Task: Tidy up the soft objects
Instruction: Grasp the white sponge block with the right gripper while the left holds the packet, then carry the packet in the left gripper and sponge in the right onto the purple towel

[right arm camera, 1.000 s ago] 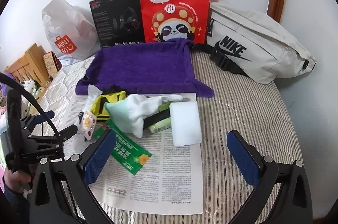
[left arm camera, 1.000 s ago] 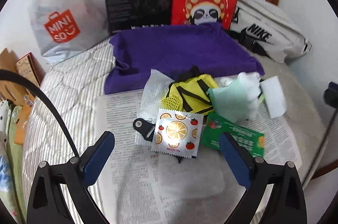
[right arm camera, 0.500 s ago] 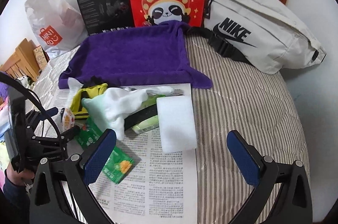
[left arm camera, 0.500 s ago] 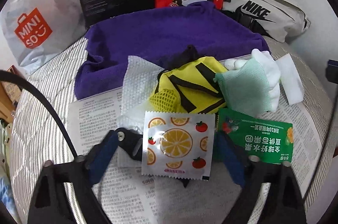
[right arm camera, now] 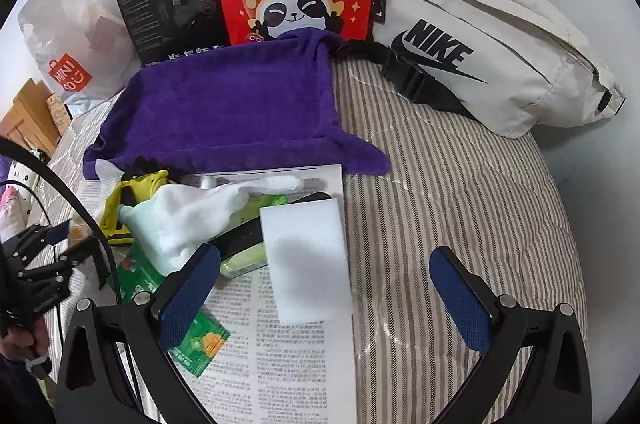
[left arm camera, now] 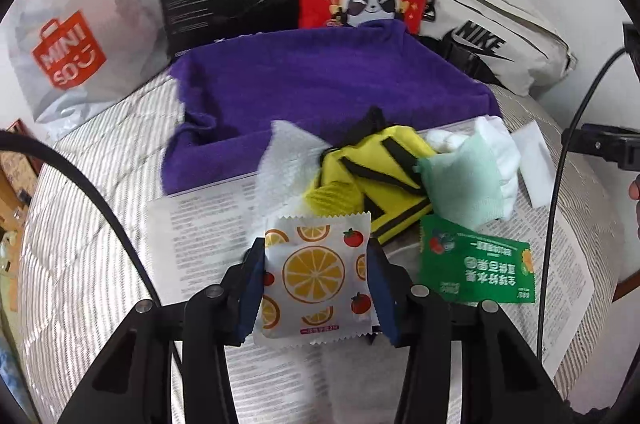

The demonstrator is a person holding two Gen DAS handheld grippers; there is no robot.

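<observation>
The left gripper (left arm camera: 316, 288) has dropped toward the heap on the newspaper (left arm camera: 200, 224) and its jaws have just been closing — the orange-slice printed sachet (left arm camera: 314, 274) now sits squarely between the blue pads (left arm camera: 253, 288), which press on its two side edges. The right gripper (right arm camera: 324, 288) has also come lower and hangs wide open over the white foam sponge (right arm camera: 306, 260), touching nothing. The sachet lies on the newspaper's near part, just in front of the yellow-and-black fabric piece (left arm camera: 372, 184), with the green sachet (left arm camera: 476, 268) to its right. Behind the newspaper spreads the purple towel (left arm camera: 320, 84) — probably where the soft things go. The first pick looks secured; lifting comes next.
</observation>
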